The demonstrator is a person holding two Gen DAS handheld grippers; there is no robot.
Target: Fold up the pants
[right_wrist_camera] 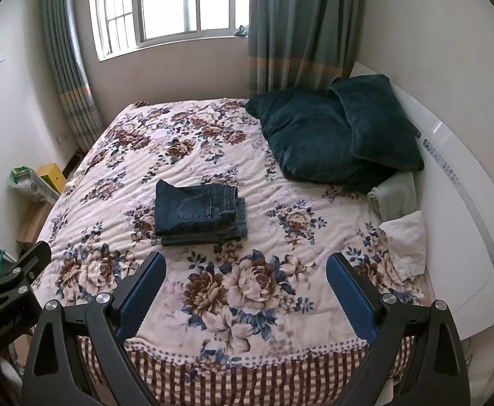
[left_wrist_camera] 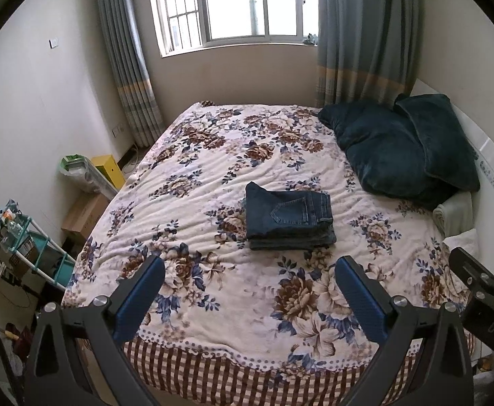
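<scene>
1. on the floral blanket (left_wrist_camera: 213,182) in the middle of the bed sit my jeans (left_wrist_camera: 289,216), folded into a compact stack with a back pocket facing up. nothing is touching them.
2. my left gripper (left_wrist_camera: 249,264) hangs over the near end of the bed, fingers spread wide, holding nothing, well short of the jeans.
3. my right gripper (right_wrist_camera: 243,260) is the same deal: spread wide, empty, over the near edge beside the left one. each shows up at the edge of the other's view.
4. two dark teal pillows (right_wrist_camera: 328,135) lean at the white headboard (right_wrist_camera: 450,182) on the right, well apart from the jeans.
5. a white cloth (right_wrist_camera: 406,243) lies bunched on the right edge of the bed by the headboard, with a pale green folded cloth (right_wrist_camera: 396,196) just behind it.
6. the window (left_wrist_camera: 233,3) with grey-blue curtains (left_wrist_camera: 362,34) is on the far wall.
</scene>
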